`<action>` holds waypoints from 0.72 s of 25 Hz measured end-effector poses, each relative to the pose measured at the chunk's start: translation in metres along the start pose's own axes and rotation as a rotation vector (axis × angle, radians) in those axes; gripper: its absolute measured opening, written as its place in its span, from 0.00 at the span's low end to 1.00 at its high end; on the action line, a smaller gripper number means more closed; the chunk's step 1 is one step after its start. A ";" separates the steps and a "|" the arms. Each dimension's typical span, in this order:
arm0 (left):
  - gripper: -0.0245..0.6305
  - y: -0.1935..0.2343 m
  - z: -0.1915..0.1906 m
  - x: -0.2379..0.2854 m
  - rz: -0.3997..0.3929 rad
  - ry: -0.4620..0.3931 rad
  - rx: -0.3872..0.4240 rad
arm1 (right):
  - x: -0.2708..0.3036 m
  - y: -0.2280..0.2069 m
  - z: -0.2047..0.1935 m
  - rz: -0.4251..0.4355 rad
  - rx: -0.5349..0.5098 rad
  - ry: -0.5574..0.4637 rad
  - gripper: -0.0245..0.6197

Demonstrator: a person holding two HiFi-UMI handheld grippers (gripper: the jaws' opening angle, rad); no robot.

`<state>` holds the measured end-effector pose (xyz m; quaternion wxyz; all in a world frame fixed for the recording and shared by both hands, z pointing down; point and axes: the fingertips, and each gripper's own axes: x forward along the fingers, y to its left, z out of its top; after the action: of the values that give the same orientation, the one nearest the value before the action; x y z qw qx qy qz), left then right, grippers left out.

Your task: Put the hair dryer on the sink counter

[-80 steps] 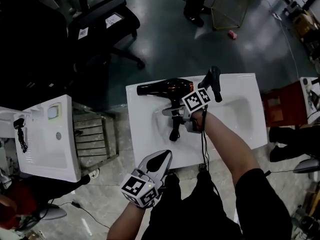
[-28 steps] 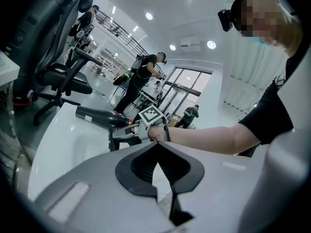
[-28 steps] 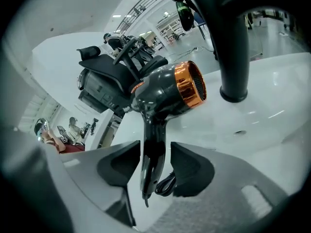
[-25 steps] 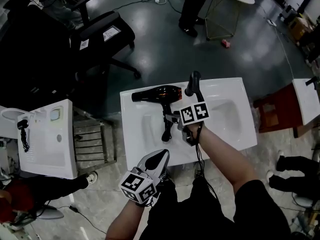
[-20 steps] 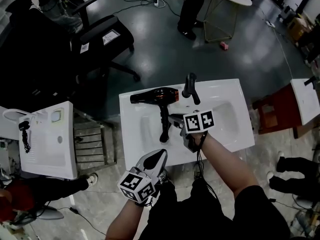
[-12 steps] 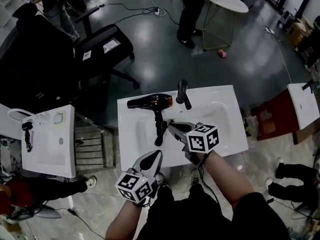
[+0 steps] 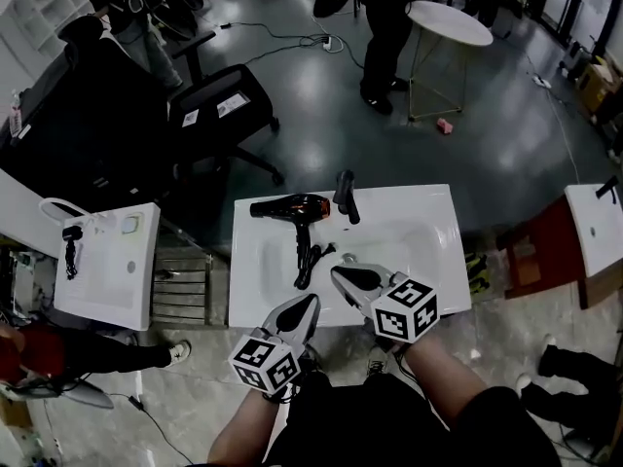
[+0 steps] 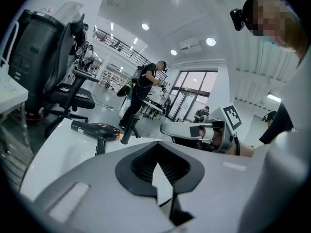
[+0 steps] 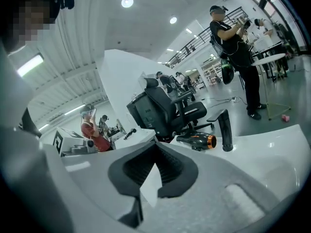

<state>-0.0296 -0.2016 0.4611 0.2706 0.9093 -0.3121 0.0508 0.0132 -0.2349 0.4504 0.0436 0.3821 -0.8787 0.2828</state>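
The hair dryer (image 7: 288, 206) is seen lying on the sink counter (image 7: 443, 212) at its ten o'clock corner, just beside the faucet (image 7: 344, 196) (handle toward six o'clock). Placement is judged complete. The left gripper (image 7: 312, 301) and right gripper (image 7: 337, 273) are held at the six o'clock edge, jaws together, empty.

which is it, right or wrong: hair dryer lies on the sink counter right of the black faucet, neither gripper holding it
Wrong: the head view shows the hair dryer left of the black faucet. It does lie on the sink counter, and neither the left gripper nor the right gripper holds it.
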 end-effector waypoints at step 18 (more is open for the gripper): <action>0.04 -0.062 -0.033 -0.009 0.132 -0.078 -0.011 | -0.064 0.018 -0.030 0.064 -0.069 0.016 0.04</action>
<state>0.0030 -0.1385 0.4580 0.2592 0.8865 -0.3821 0.0313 0.0417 -0.1678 0.4483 0.0548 0.3498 -0.8994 0.2566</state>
